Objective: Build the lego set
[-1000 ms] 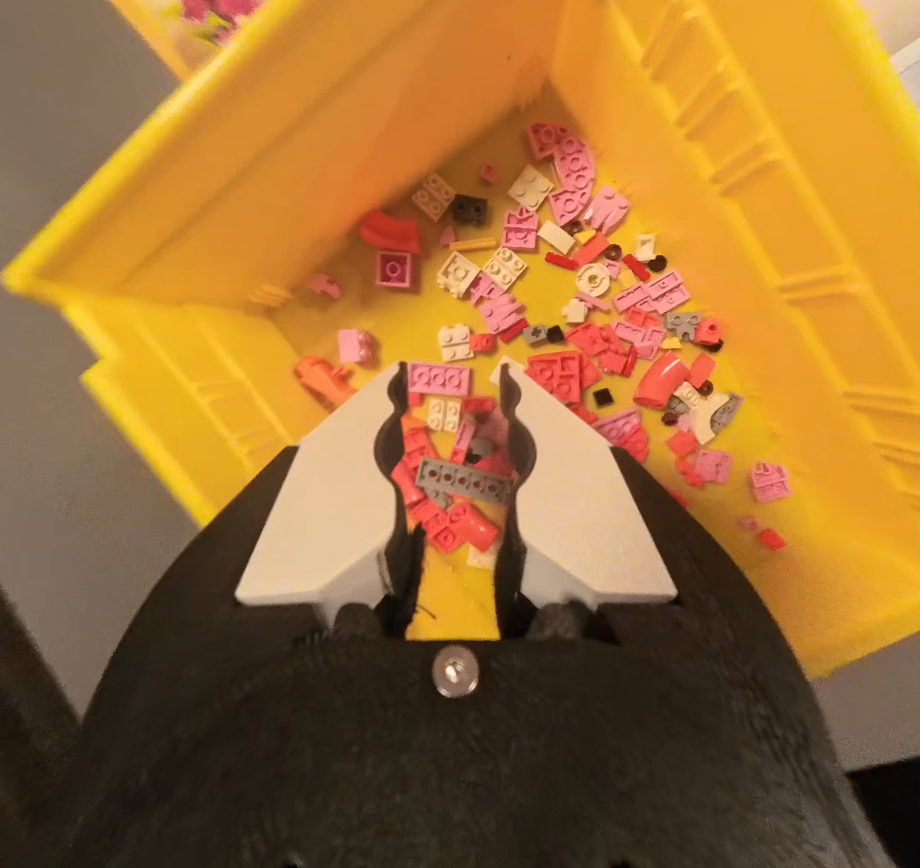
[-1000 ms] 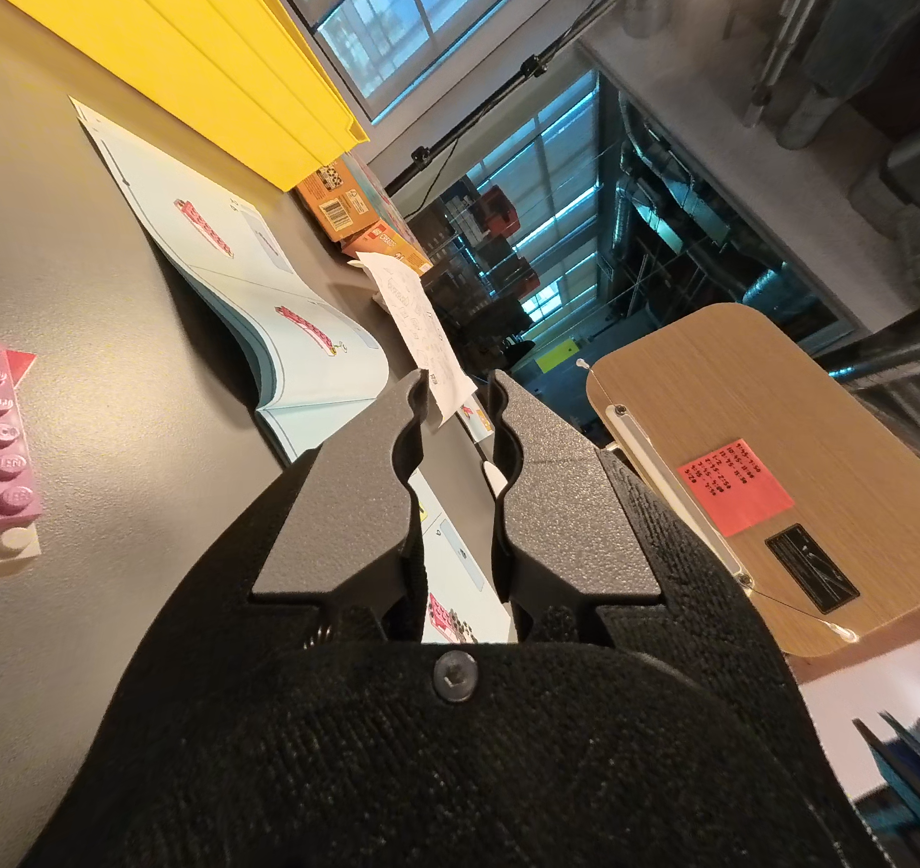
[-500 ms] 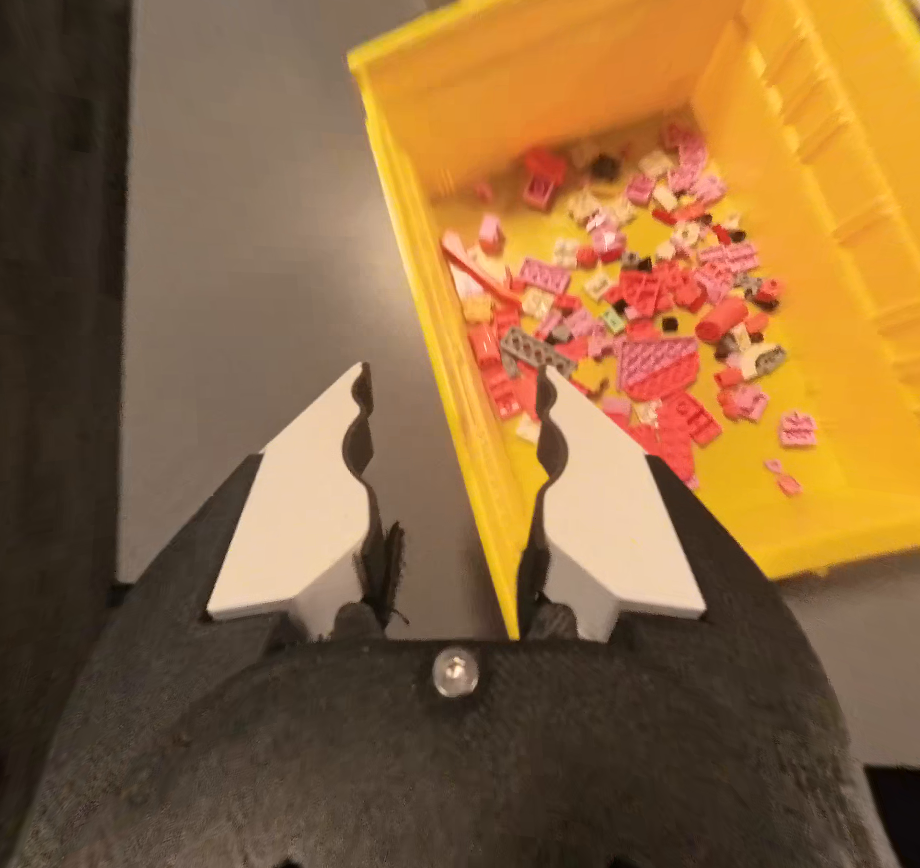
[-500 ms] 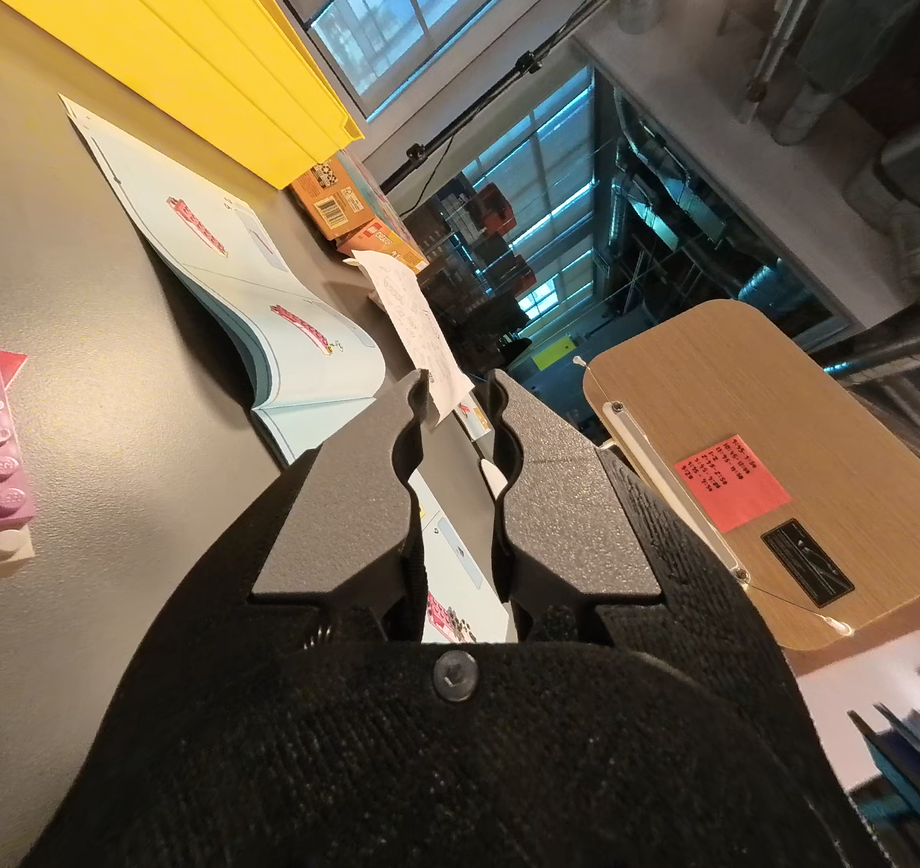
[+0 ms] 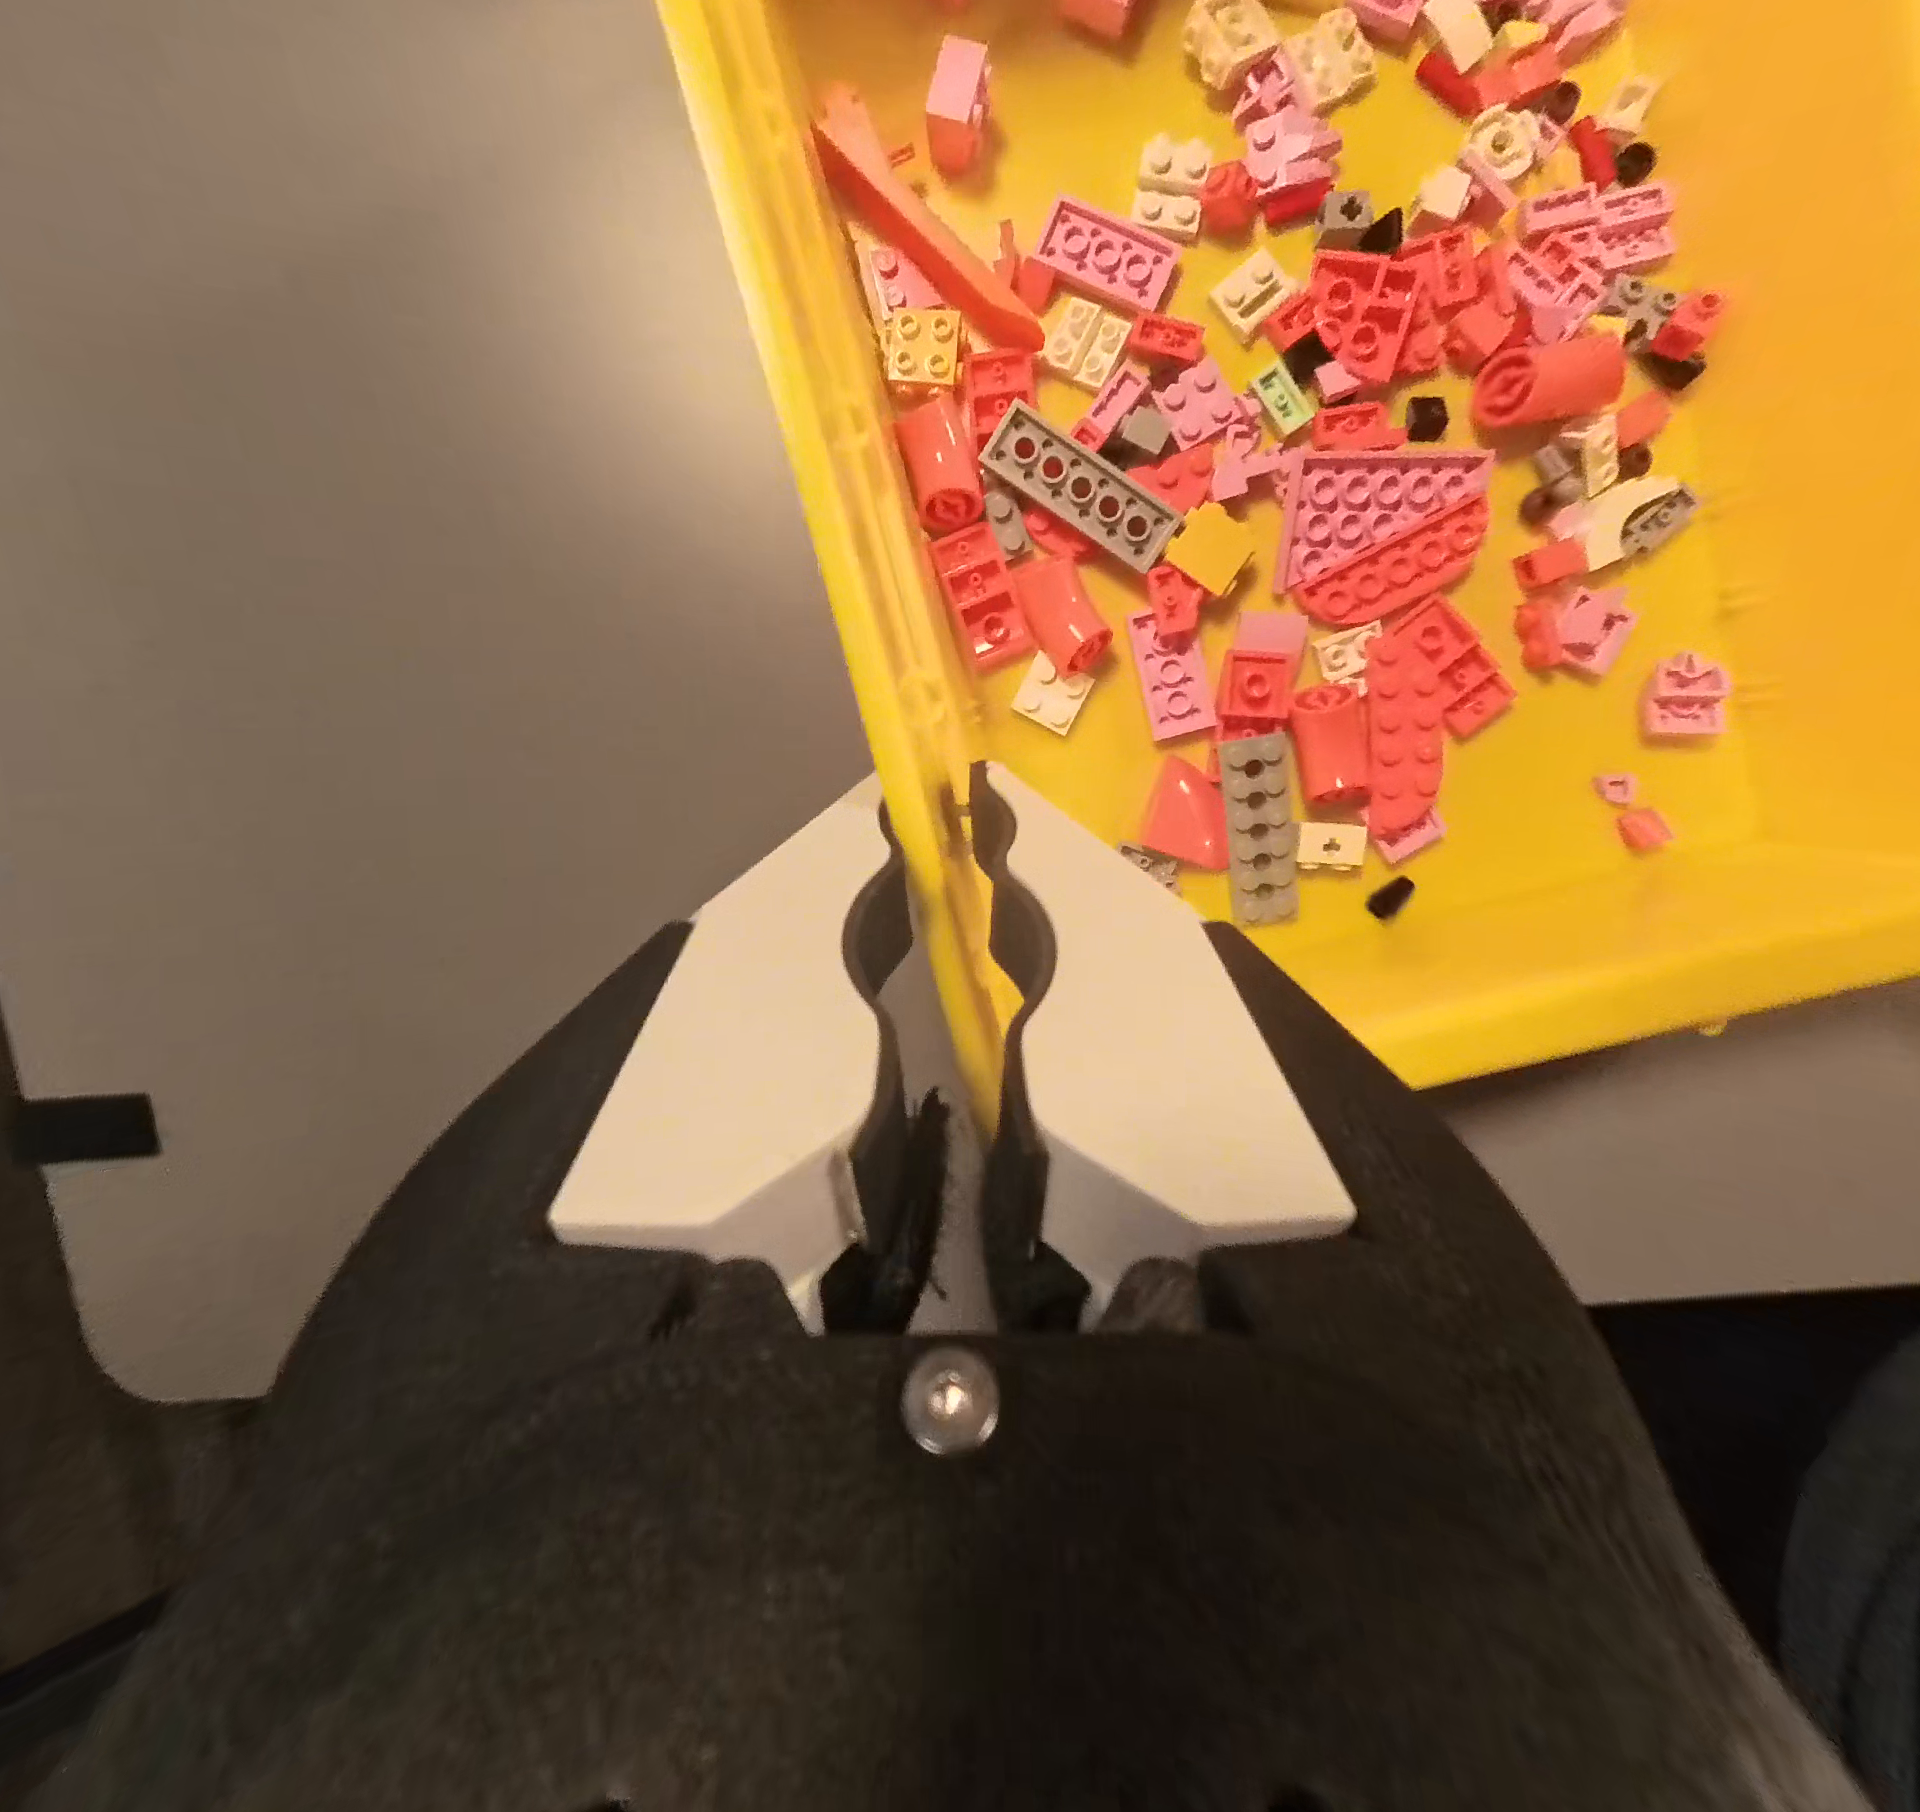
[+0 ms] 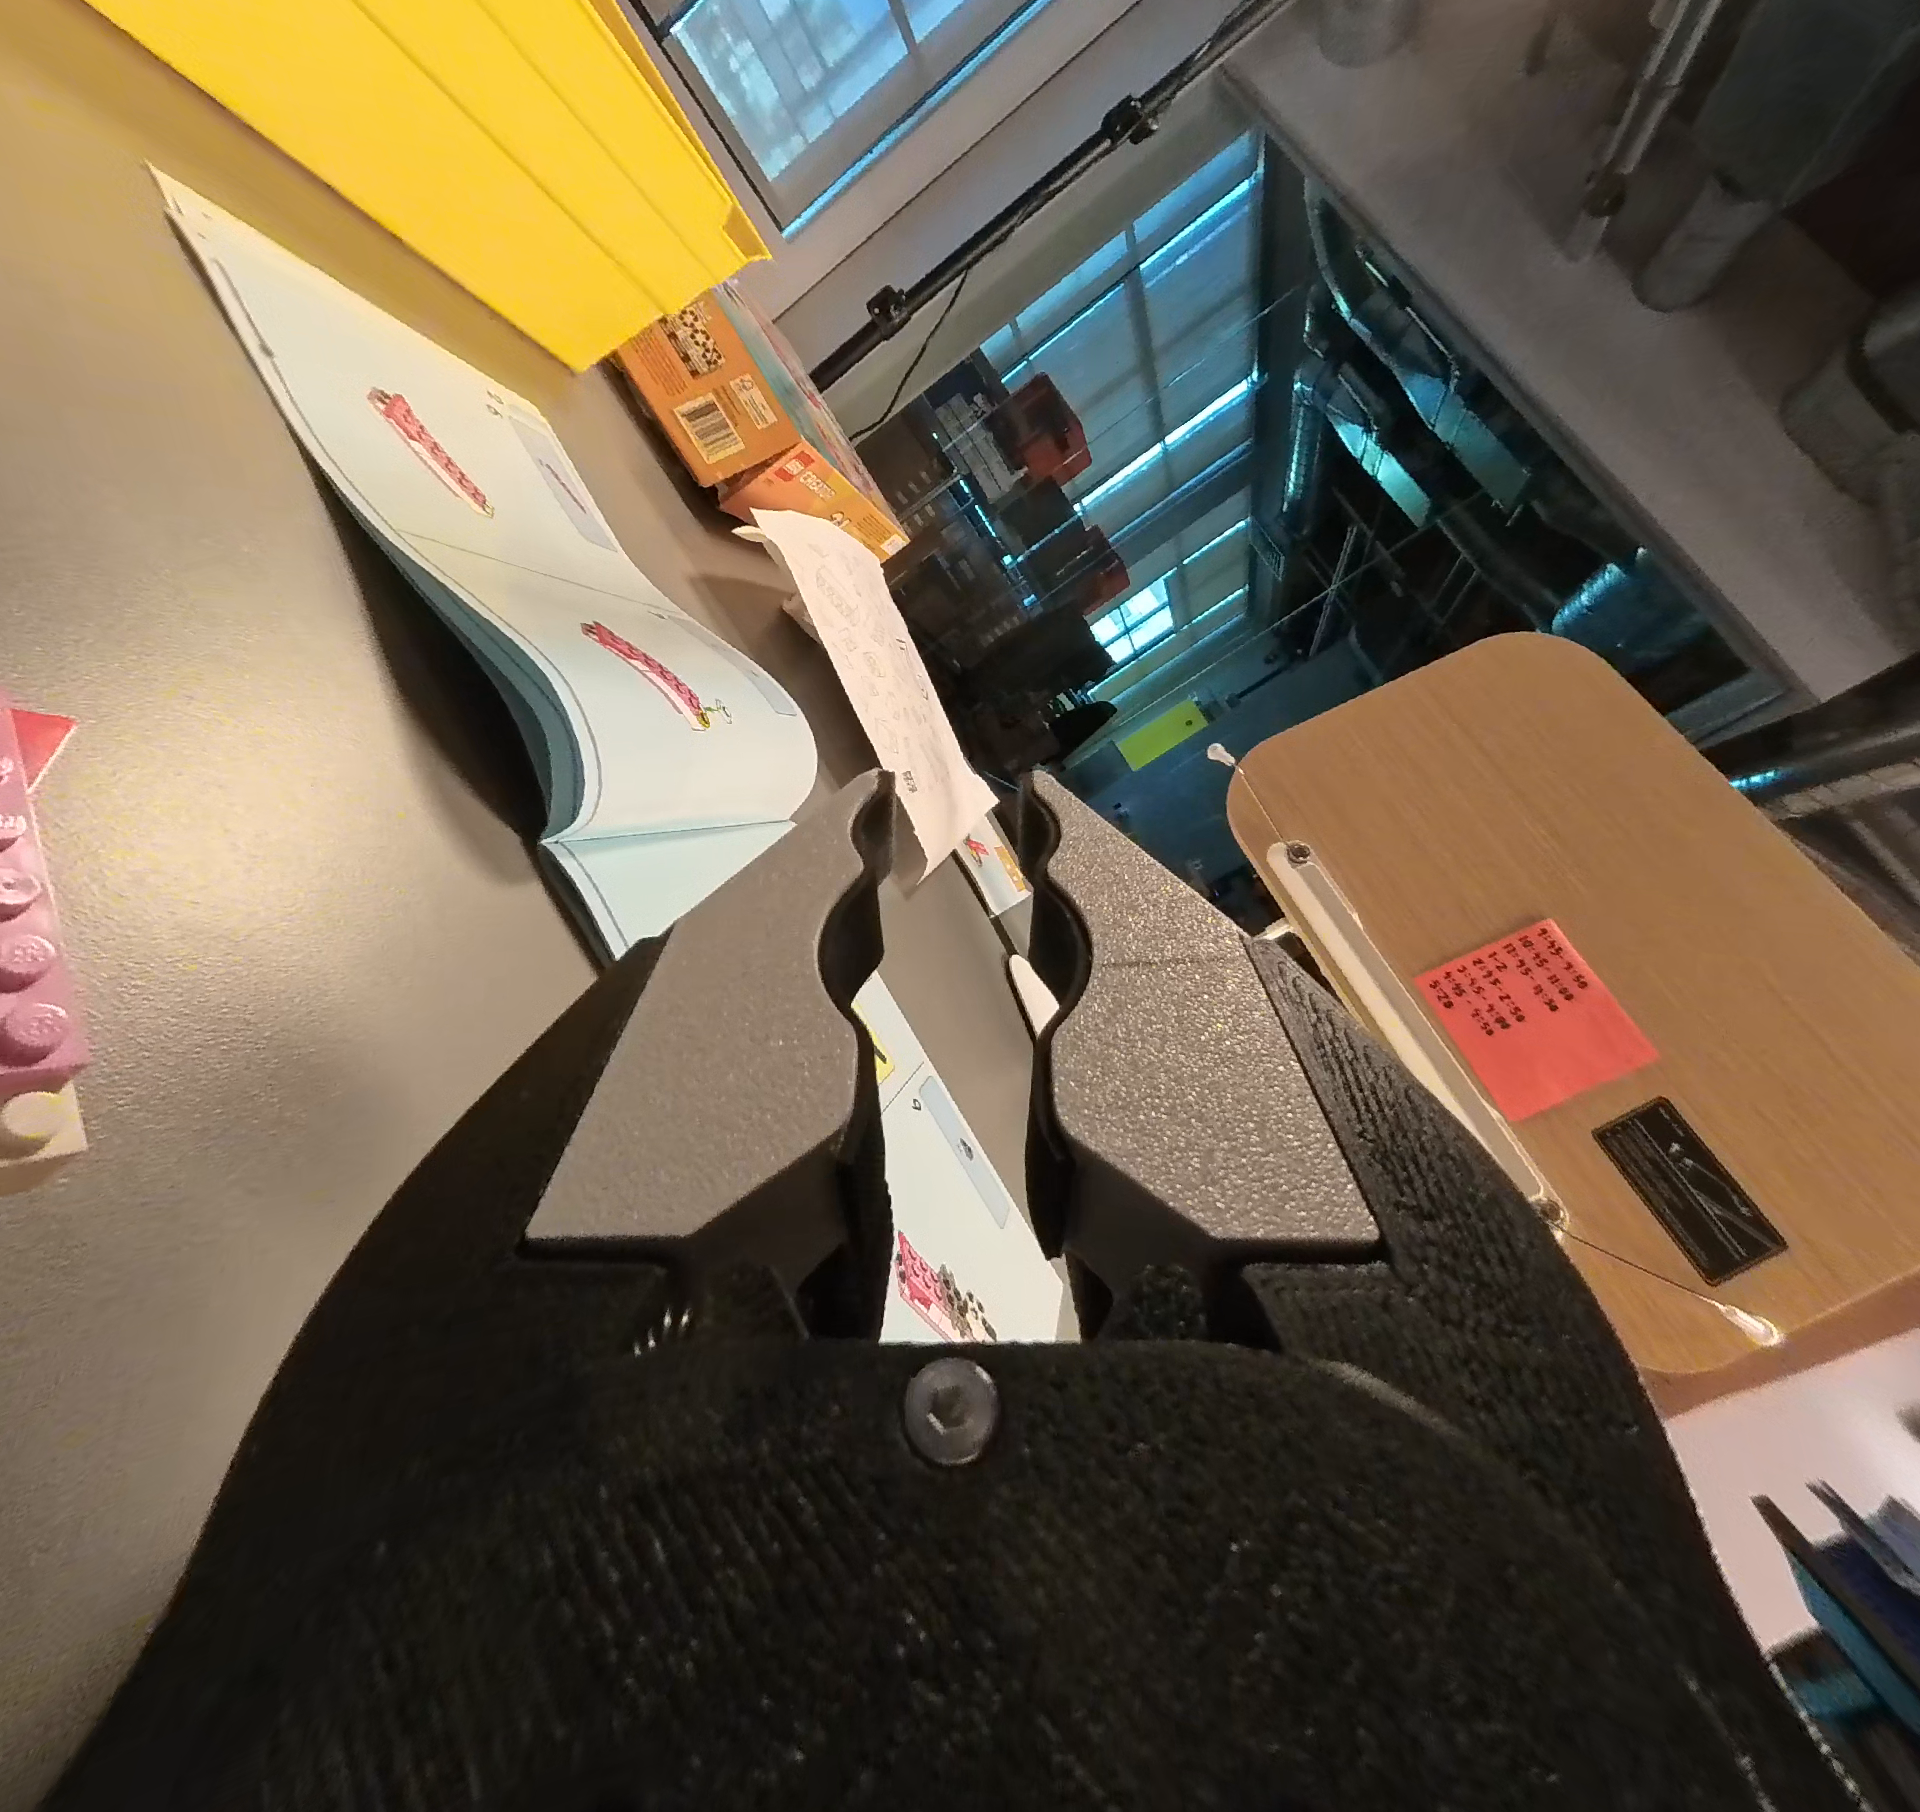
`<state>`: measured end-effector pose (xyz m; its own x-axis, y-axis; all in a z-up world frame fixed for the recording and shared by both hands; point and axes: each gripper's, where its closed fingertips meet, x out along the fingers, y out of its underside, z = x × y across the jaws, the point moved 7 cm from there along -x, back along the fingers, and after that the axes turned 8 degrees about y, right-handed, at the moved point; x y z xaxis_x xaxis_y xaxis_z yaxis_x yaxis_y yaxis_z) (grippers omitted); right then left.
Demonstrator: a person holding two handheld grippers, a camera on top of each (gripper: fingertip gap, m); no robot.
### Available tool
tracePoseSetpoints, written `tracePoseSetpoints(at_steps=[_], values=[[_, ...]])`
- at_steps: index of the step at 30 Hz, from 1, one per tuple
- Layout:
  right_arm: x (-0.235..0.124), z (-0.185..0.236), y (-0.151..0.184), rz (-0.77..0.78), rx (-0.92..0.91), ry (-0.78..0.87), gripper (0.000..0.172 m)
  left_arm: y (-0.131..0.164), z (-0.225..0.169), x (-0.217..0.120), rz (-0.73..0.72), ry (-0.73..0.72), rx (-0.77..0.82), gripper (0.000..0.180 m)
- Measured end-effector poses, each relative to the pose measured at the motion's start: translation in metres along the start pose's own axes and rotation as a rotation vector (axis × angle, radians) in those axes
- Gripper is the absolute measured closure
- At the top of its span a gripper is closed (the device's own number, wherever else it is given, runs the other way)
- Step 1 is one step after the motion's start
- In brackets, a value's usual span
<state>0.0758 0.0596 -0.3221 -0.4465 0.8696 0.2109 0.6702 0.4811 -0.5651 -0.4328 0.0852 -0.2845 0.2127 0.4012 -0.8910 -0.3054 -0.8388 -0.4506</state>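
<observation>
In the left wrist view my left gripper is shut on the left wall of a yellow bin. The thin wall runs between the two white fingers, and both pads press on it near the bin's front corner. The bin floor holds several loose pink, red, white and grey bricks. In the right wrist view my right gripper is open with nothing between its dark fingers. It hovers low over the grey table, pointing at an open instruction booklet and a white paper sheet.
A yellow bin stands at the back left in the right wrist view, with cardboard boxes behind it. A pink brick assembly lies at the left edge. A wooden board with a red sticker is on the right. The left gripper's tips are roughly 45 centimeters from the right gripper's.
My left gripper left the space above the bricks, opened wide astride the bin's left wall, then closed on it. My right gripper has barely moved and its jaws stayed the same.
</observation>
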Motion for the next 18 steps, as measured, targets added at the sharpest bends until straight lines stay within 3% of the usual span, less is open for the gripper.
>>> tracePoseSetpoints(at_steps=[10,18], values=[[0.0,-0.001,0.002,0.001,0.01,-0.002,0.15,0.036,-0.038,-0.016,0.009,0.064,0.022,0.174],[0.001,-0.001,0.004,0.013,0.005,0.002,0.151,0.052,-0.064,-0.022,0.022,0.016,0.016,0.173]])
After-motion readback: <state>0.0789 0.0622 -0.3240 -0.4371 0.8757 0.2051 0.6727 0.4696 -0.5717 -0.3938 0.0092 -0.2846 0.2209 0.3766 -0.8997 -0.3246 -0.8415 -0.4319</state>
